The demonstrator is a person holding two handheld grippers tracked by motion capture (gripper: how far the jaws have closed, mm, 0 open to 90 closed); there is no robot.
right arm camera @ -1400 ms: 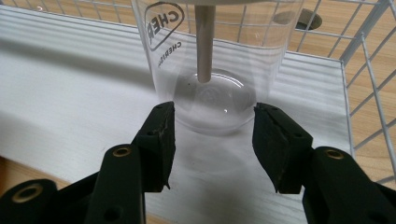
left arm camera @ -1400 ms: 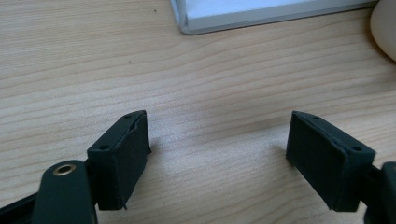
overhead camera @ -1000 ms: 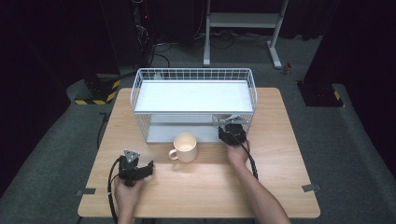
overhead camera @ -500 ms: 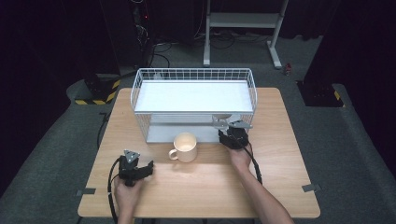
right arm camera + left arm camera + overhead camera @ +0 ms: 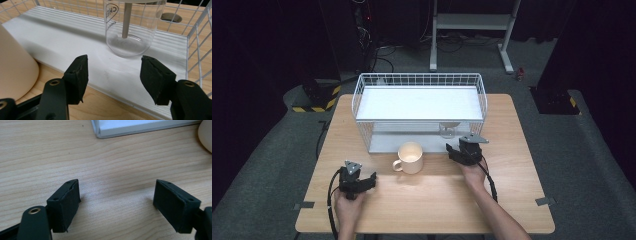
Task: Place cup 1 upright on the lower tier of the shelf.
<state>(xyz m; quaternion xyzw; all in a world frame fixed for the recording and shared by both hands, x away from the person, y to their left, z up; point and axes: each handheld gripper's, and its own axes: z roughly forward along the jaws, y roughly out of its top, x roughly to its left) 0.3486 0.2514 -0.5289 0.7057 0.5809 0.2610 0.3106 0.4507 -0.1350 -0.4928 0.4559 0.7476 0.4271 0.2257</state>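
A clear glass (image 5: 130, 27) stands upright on the lower white shelf (image 5: 62, 32) of a wire rack (image 5: 419, 76), and a pale rod shows through it. My right gripper (image 5: 113, 72) points at the glass from just in front of the shelf edge. Its jaws have just been opening, and nothing is between them. In the high view the right gripper (image 5: 455, 152) sits to the right of a cream mug (image 5: 410, 156), and the glass (image 5: 447, 131) stands behind it. My left gripper (image 5: 116, 200) rests low over bare wood, open and empty, near the table's front left (image 5: 368, 179).
The mug (image 5: 15, 72) stands on the table close to the left of my right jaws. The rack's wire side (image 5: 200, 37) rises at the right of the glass. The rack's upper shelf (image 5: 419, 102) covers most of the lower one. Bare wooden table (image 5: 437, 200) stretches between the hands.
The right hand has drawn back a little from the rack front toward the person, leaving the glass on the lower shelf. The left hand has kept still.
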